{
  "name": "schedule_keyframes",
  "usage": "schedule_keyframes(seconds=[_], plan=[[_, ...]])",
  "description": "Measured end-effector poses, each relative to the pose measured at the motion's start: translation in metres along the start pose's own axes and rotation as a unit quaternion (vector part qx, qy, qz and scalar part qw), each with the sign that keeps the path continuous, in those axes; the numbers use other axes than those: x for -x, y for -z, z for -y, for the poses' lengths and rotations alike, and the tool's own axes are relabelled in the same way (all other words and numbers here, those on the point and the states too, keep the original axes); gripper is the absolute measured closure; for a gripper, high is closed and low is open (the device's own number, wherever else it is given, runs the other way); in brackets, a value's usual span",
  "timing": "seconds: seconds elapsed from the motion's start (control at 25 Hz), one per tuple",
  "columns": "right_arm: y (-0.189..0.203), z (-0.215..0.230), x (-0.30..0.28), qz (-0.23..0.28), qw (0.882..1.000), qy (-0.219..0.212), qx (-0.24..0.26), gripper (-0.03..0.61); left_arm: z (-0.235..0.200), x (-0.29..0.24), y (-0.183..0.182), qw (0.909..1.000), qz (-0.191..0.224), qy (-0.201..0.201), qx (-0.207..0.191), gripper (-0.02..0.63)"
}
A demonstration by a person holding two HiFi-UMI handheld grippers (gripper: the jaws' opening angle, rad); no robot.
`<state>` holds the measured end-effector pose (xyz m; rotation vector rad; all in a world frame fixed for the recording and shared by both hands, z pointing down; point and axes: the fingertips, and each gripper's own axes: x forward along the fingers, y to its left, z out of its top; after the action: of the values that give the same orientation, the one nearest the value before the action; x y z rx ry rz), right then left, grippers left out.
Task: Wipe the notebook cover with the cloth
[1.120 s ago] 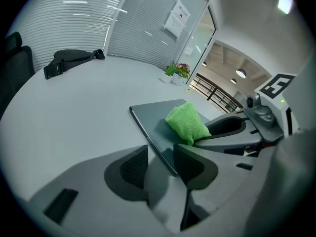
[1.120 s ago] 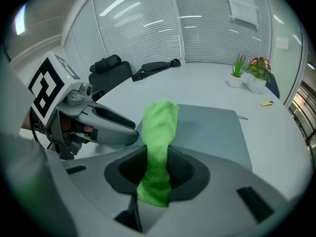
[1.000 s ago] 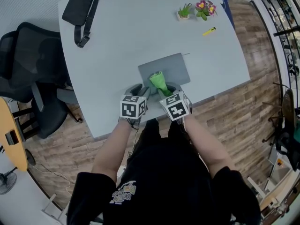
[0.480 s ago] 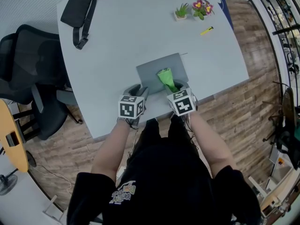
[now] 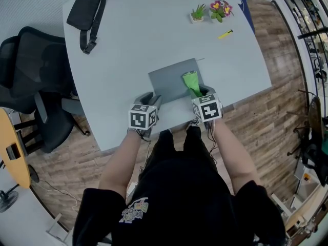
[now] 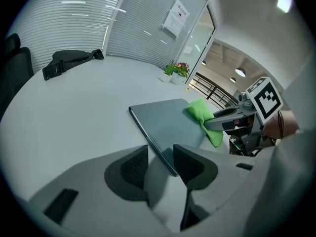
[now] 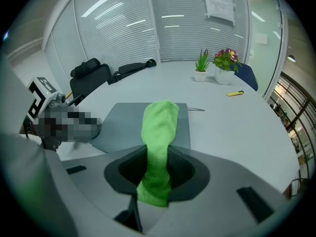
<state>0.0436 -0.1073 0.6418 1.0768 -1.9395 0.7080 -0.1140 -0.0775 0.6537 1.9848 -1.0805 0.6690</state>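
Right claw (image 7: pixel 158 169) is clamped on the green cloth (image 7: pixel 159 127). The loose end sticks out past the jaws and drapes onto the grey notebook (image 7: pixel 123 125), at roughly 3 o'clock on the cover. The notebook lies flat on the counter (image 5: pixel 154 35), close to the 6 o'clock edge right in front of me.

My take on doing this step well: keep the claw low enough that the cloth presses on the cover, not just the tip. I'd drag in long overlapping passes toward 9 o'clock, and not let the hard jaws scrape the cover.

Left claw (image 6: pixel 160 164) has its jaws spread, with the notebook's near corner poking in between them. It doesn't look pinched to me, more like a stop. I'd leave it there so the notebook can't skate away under the wipe.

Pose-wise, both forearms reach straight out from my body. Claws point to about 12 o'clock, marker cubes facing up, the left one at the notebook's 7 o'clock corner.
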Motion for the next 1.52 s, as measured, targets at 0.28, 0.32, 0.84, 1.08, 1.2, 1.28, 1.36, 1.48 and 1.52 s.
schedule_keyframes(seconds=[0.28, 0.32, 0.84, 1.08, 1.2, 1.28, 1.36, 1.48, 1.52], plan=[[0.0, 0.005, 0.001, 0.002, 1.0, -0.001, -0.005, 0.466, 0.001, 0.0, -0.001, 1.0, 0.002, 0.0, 0.0, 0.451], [0.0, 0.006, 0.001, 0.002, 1.0, 0.0, -0.006, 0.466, 0.001, 0.0, -0.001, 1.0, 0.002, 0.0, 0.0, 0.451], [0.002, 0.028, 0.006, -0.002, 1.0, 0.015, -0.019, 0.466, 0.0, -0.001, -0.001, 1.0, 0.003, -0.001, 0.003, 0.451], [0.004, 0.046, 0.011, -0.003, 0.999, 0.032, -0.038, 0.466, 0.001, -0.001, -0.001, 1.0, 0.004, -0.001, 0.005, 0.451], [0.003, 0.052, 0.014, -0.003, 0.998, 0.043, -0.035, 0.466, 0.001, -0.001, -0.001, 1.0, 0.003, -0.001, 0.006, 0.453], [-0.001, 0.053, 0.016, 0.002, 0.998, 0.047, -0.031, 0.466, 0.001, -0.001, 0.0, 1.0, 0.003, -0.001, 0.008, 0.456], [-0.009, 0.049, 0.018, 0.011, 0.998, 0.047, -0.026, 0.466, 0.001, -0.001, 0.0, 1.0, 0.004, -0.001, 0.009, 0.456], [-0.023, 0.031, 0.018, 0.026, 0.999, 0.027, -0.021, 0.466, 0.001, -0.001, 0.0, 0.9999, 0.005, -0.001, 0.009, 0.457], [-0.028, 0.023, 0.017, 0.03, 0.999, 0.016, -0.021, 0.466, 0.001, -0.001, 0.0, 0.9999, 0.005, -0.001, 0.009, 0.457]])
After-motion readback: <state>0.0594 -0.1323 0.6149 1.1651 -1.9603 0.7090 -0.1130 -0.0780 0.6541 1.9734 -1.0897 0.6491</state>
